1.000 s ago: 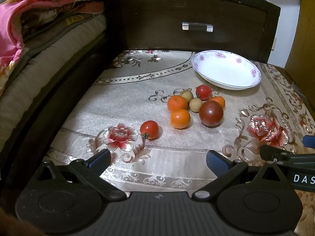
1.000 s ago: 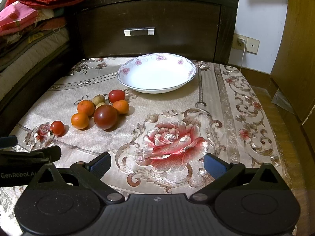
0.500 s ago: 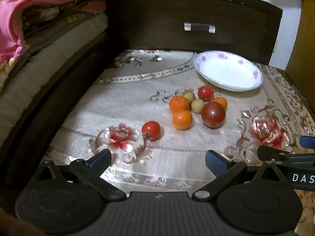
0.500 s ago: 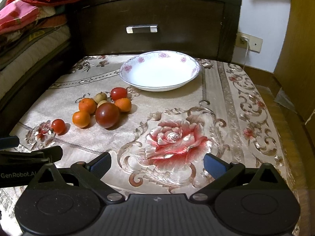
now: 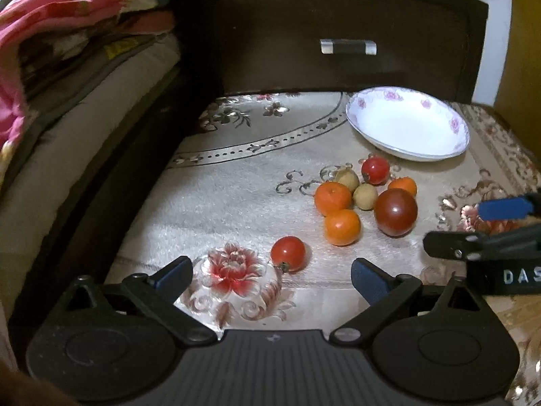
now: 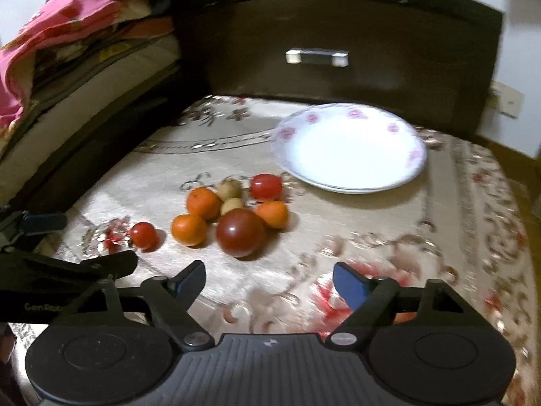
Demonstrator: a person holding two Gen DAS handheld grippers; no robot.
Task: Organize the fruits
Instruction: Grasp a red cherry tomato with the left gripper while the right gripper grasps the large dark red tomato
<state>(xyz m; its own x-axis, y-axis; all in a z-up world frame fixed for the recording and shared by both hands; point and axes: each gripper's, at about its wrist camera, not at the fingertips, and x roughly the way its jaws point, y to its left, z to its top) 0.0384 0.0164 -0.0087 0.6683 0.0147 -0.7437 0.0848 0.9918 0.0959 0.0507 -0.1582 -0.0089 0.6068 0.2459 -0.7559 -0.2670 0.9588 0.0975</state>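
While ungrasped, fruits [image 6: 230, 216] beside plate [image 6: 350, 186].

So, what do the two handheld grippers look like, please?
Both are black plastic. The left gripper and the right gripper each have two round discs, a ribbed centre, angled link arms and blue finger pads. White lettering marks their sides. No sleeves or cables show.

The tabletop [image 5: 236, 196] wears a pale beige cloth patterned with grey-gold scrolls and red-pink roses. The bowl [image 5: 456, 125] is white with pink flowers round its rim. Three oranges [image 5: 333, 198] are bright orange, two longans [image 5: 365, 196] tan-yellow, two small tomatoes [image 5: 288, 253] red, and the large tomato [image 5: 395, 212] dark maroon. The drawer front [image 5: 338, 23] is dark brown with a silver handle [image 5: 348, 47]. The bedding [image 5: 50, 23] is pink and red.
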